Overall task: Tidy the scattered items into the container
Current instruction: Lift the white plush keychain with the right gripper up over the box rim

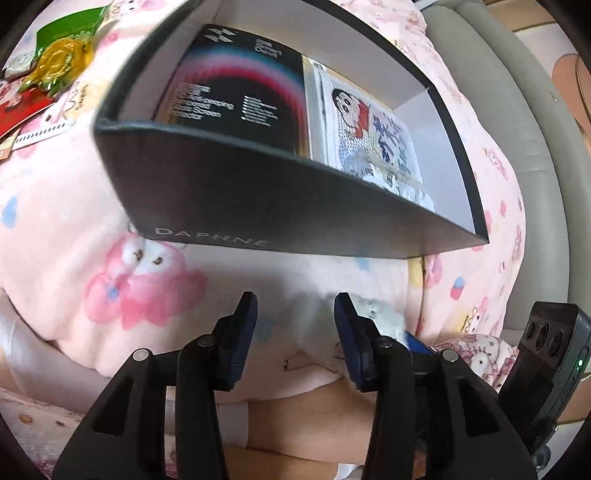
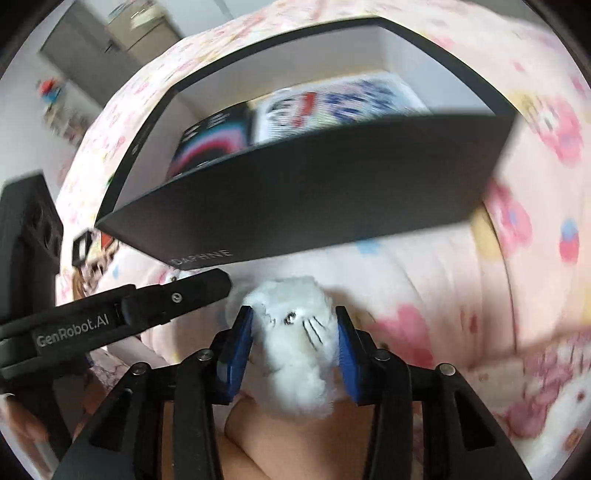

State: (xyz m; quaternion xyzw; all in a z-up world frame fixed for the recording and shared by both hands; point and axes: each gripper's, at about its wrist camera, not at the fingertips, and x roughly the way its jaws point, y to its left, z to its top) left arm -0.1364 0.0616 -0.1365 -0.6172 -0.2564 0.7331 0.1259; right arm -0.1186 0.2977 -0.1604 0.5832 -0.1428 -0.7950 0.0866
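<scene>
A white plush toy (image 2: 295, 343) sits between the blue pads (image 2: 238, 354) of the right hand-held gripper (image 2: 293, 350), which is clamped on it from both sides just in front of the dark box (image 2: 314, 199) that serves as the container. The toy's stitched whiskers and a small dark eye face the right wrist camera. The box, lettered DAPHNE on its near wall, stands open on a pink cartoon-print blanket (image 2: 424, 288) spread over a bed. Inside it lie a black printed packet (image 1: 240, 96) with a red and blue arc and, beside it to the right, a white card with a cartoon figure (image 1: 369, 129).

The left hand-held gripper (image 1: 295, 325) stands with its jaws apart and nothing between them, pointing down at the blanket just short of the box's near wall. In the left wrist view a tuft of the white toy shows just past its right-hand finger, and the right tool's black body lies at the lower right edge. In the right wrist view, one black finger of the left tool, marked GenRobot.AI, reaches in from the left close beside the toy; whether it touches it cannot be told.

Well apart from the box, at the upper left of the left wrist view, scattered items remain on the blanket: a green packet (image 1: 74, 26), a yellow wrapped piece (image 1: 62, 62) and a red packet (image 1: 22, 114).
</scene>
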